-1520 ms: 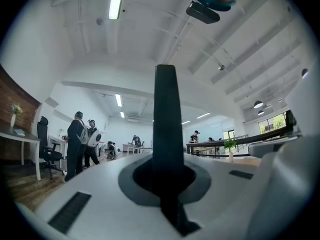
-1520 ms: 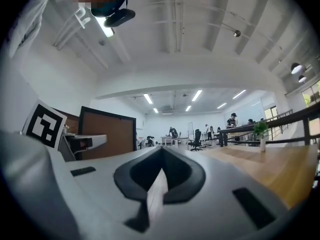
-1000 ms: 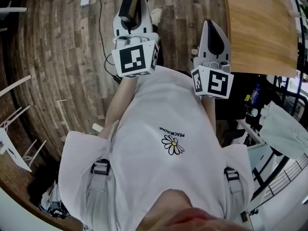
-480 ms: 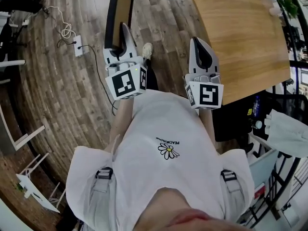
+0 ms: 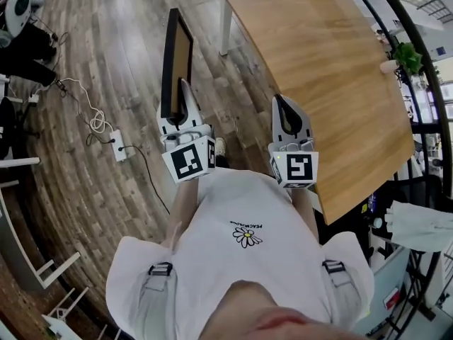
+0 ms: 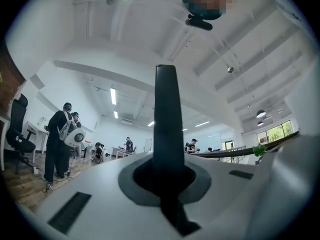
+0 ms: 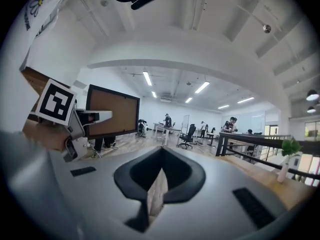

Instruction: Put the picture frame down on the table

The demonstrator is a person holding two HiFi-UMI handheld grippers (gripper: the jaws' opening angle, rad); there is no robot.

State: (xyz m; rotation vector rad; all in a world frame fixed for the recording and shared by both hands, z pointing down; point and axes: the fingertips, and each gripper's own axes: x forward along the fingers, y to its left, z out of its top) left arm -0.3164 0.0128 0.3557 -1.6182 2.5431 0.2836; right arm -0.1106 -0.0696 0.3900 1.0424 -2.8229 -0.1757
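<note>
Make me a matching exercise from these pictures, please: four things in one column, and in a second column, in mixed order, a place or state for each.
Things
1. picture frame
2. right tool
3. table
4. power strip

Places and states
a. lies on the wooden floor
b. shut, holds nothing
c. light wood top, next to the right tool
d. held upright in the left tool

Pairs: 1-d, 2-b, 3-c, 4-a

Head view looks down; gripper views share the picture frame (image 7: 112,111).
</note>
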